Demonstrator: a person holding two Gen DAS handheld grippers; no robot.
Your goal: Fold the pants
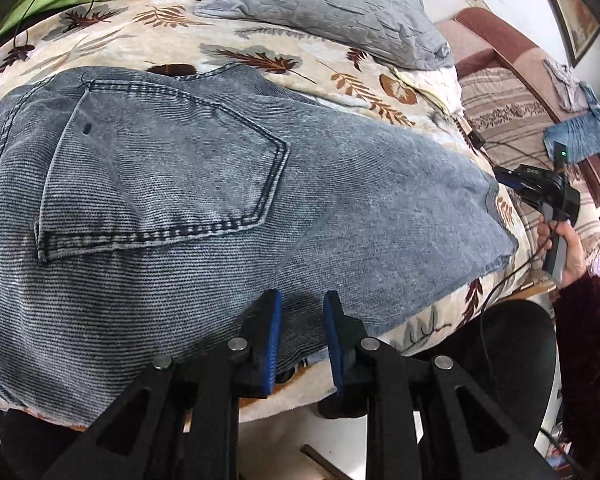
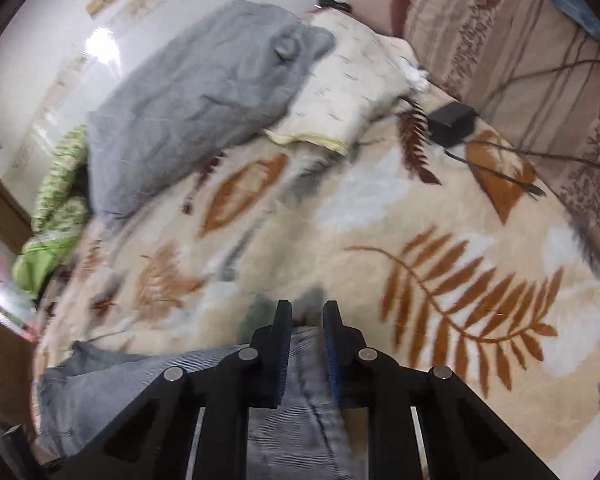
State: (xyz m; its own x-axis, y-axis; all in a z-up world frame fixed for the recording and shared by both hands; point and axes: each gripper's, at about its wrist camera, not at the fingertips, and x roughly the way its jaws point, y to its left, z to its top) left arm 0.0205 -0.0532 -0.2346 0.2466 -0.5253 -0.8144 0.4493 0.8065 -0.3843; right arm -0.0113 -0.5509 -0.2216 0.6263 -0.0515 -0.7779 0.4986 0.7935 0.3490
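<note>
Right wrist: pants (blurred) under gripper

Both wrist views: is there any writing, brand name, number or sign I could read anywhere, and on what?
None can be read.
Jeans: stitching on the pocket only, no label showing.
Black device held by the person's hand: a green light, markings too small to read.
Framed picture on the wall: too blurred.

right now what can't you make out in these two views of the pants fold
- Left wrist view: the pants run off the left edge, so their full layout is cut off.
- Left wrist view: the right gripper's tips are hidden behind the pants.
- Right wrist view: motion blur smears the blanket; whether the right gripper pinches denim is unclear.
</note>
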